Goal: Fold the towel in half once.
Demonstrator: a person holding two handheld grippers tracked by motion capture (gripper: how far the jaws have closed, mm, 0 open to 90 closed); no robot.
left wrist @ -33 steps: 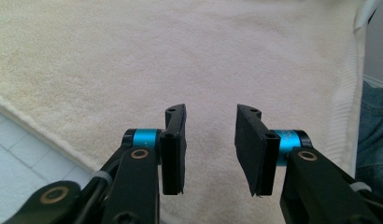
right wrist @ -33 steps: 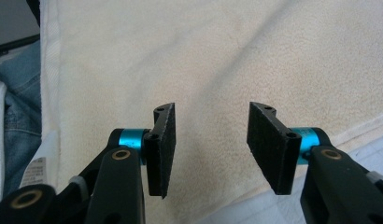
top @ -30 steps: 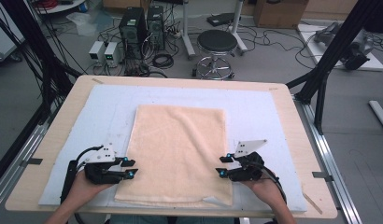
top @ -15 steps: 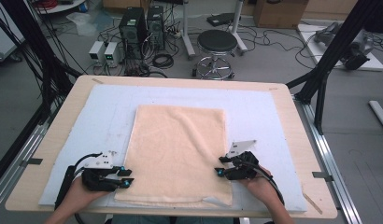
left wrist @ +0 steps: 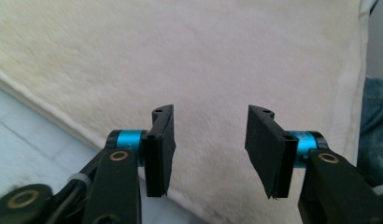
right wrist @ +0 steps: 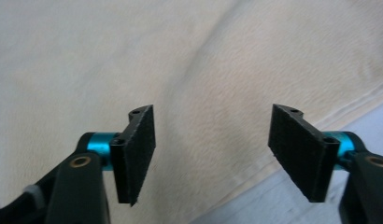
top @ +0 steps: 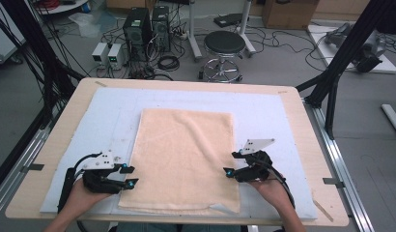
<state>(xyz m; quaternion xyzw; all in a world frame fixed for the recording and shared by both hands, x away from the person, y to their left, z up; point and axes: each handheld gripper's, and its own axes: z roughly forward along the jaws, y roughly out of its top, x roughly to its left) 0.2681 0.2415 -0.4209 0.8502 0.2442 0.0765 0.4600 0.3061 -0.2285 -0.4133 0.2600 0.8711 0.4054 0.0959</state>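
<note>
A cream towel (top: 184, 159) lies flat on the pale blue mat (top: 109, 121), its long side running away from me. My left gripper (top: 131, 176) sits at the towel's left edge near the front. Its jaws have just been opening; in the left gripper view (left wrist: 210, 112) they stand apart over the towel (left wrist: 203, 56) with nothing pinched. My right gripper (top: 231, 163) sits at the towel's right edge. Its jaws have also just been opening, and in the right gripper view (right wrist: 213, 112) they gape wide over the towel's hem (right wrist: 255, 163).
The mat covers most of a wooden table (top: 302, 121). Behind the table on the floor stand a black stool (top: 224, 46), computer towers (top: 148, 24) and loose cables. Black frame posts (top: 341, 63) rise at the right and left.
Both pairs of jaws stand wider apart than before. The hands have barely shifted, and the towel lies as it did.
</note>
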